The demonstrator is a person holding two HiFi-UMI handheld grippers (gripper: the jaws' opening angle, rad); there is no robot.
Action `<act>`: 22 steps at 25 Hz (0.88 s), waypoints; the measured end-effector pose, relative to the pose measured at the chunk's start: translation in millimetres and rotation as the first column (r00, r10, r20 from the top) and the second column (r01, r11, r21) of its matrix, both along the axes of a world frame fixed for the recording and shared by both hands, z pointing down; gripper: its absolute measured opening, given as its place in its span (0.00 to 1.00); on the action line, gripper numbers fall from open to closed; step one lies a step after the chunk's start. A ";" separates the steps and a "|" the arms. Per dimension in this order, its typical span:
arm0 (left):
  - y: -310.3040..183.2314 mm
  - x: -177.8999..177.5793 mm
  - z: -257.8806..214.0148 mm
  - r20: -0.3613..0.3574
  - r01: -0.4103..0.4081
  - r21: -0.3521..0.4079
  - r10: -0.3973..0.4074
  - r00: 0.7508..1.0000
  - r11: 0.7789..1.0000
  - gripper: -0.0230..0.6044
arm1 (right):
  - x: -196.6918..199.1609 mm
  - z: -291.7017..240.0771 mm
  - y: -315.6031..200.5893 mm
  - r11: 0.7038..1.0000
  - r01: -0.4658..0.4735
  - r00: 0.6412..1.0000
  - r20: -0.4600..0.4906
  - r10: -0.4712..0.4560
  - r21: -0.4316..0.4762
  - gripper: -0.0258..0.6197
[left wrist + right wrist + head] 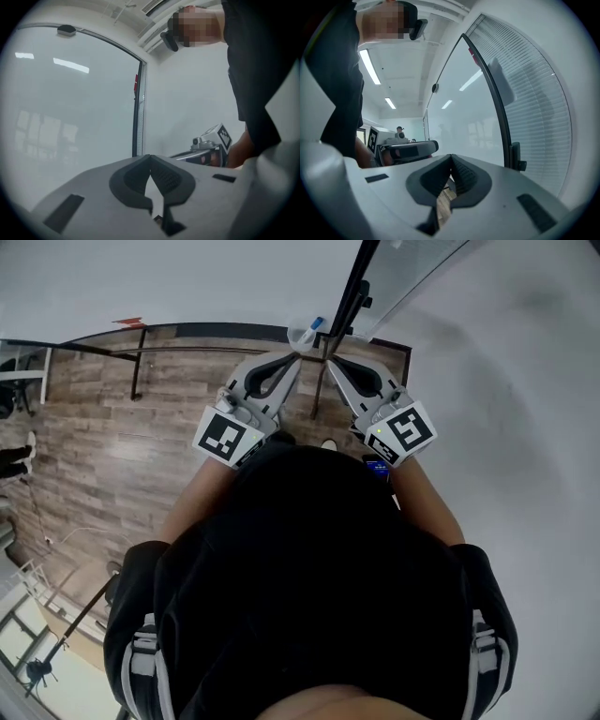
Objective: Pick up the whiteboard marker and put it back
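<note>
Pointing at the glass wall (70,122), left gripper (294,359) and right gripper (331,363) had jaws pressed together, empty. What looked like the whiteboard marker (316,324) stood in a clear cup (301,337) just past their tips.

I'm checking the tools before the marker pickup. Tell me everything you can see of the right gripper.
The right gripper has a pale grey, plastic-looking body and two dark ribbed pads. Its jaws are shut, tips meeting, with nothing between them. A white cube with black square markers and a small green light sits at its rear. The person's right forearm carries it roughly level, pointing away from the body toward a glass wall, angled toward the left gripper close beside it.
</note>
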State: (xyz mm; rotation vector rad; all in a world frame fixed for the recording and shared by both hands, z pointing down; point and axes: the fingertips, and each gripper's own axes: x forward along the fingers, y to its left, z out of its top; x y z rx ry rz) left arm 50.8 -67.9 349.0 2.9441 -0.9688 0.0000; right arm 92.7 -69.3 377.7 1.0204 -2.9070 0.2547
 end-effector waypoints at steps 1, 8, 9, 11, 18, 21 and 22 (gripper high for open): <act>-7.7 -3.3 1.6 -0.004 -0.017 0.005 0.017 1.000 1.000 0.04 | -3.1 2.3 -6.9 1.000 -0.017 1.000 -0.006 0.017 -0.005 0.04; -48.4 -19.2 16.9 0.020 -0.131 -0.013 0.131 0.991 0.991 0.04 | -18.7 16.4 -44.4 0.990 -0.132 0.991 -0.032 0.131 -0.041 0.04; -52.7 -21.5 18.3 0.020 -0.146 -0.015 0.146 0.989 0.989 0.04 | -20.6 19.4 -48.4 0.988 -0.149 0.988 -0.037 0.148 -0.048 0.04; -60.1 -26.0 20.3 0.019 -0.177 -0.019 0.178 0.984 0.984 0.04 | -23.7 25.0 -55.4 0.980 -0.189 0.981 -0.050 0.186 -0.061 0.04; -76.8 -43.5 32.7 0.019 -0.288 -0.022 0.288 0.957 0.957 0.04 | -33.5 47.5 -73.2 0.934 -0.342 0.938 -0.098 0.333 -0.104 0.04; -82.1 -47.3 42.1 0.022 -0.330 -0.024 0.331 0.943 0.944 0.04 | -32.2 59.0 -79.6 0.904 -0.410 0.911 -0.114 0.397 -0.122 0.04; -83.6 -48.1 44.7 0.023 -0.341 -0.026 0.342 0.939 0.940 0.04 | -30.6 61.8 -81.8 0.893 -0.432 0.901 -0.113 0.420 -0.129 0.04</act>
